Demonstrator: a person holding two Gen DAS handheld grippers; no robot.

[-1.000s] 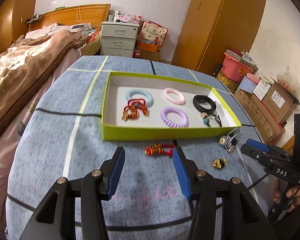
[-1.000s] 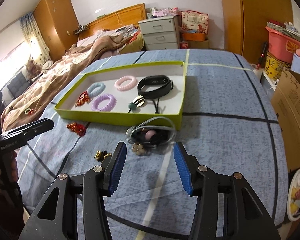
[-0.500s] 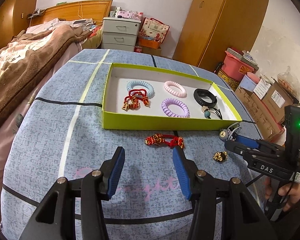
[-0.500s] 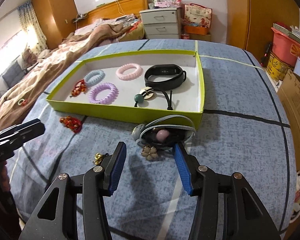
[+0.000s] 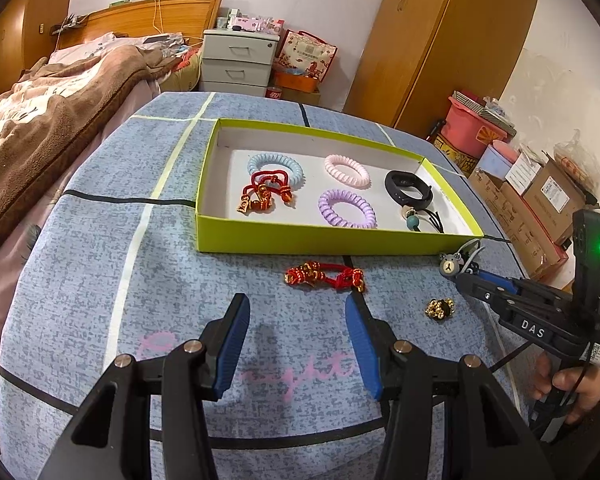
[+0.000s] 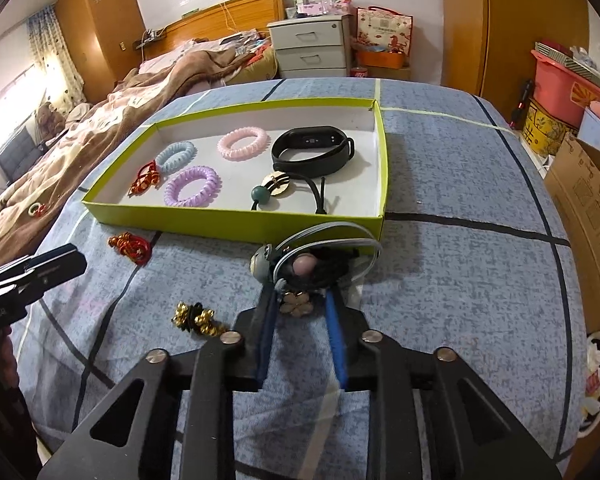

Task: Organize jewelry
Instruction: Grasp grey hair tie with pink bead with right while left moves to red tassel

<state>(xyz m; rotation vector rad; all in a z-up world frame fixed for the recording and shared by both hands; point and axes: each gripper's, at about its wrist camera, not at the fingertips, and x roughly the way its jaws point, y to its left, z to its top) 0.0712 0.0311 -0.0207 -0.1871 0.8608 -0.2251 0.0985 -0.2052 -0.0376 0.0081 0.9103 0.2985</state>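
Observation:
A lime-green box (image 5: pixel 332 240) (image 6: pixel 236 224) holds a blue, a pink and a purple coil hair tie, a red knotted cord, a black band (image 6: pixel 312 150) and a beaded hair tie. A red-gold cord bracelet (image 5: pixel 326 276) (image 6: pixel 130 248) lies before the box, ahead of my open, empty left gripper (image 5: pixel 296 340). A gold bead tie (image 5: pixel 440 308) (image 6: pixel 196 318) lies to its right. My right gripper (image 6: pixel 300 300) has closed around a bundle of hair ties (image 6: pixel 316 268) with a flower charm, bear charm and grey cord.
The blue patterned tablecloth (image 5: pixel 100 280) curves down at the edges. A bed with a brown blanket (image 5: pixel 40 128) is to the left. A white drawer unit (image 5: pixel 236 60), a wardrobe and cardboard boxes (image 5: pixel 540 200) stand behind and to the right.
My right gripper has moved forward and closed its fingers around the hair-tie bundle. My left gripper has drawn back a little from the red cord bracelet and stays open.

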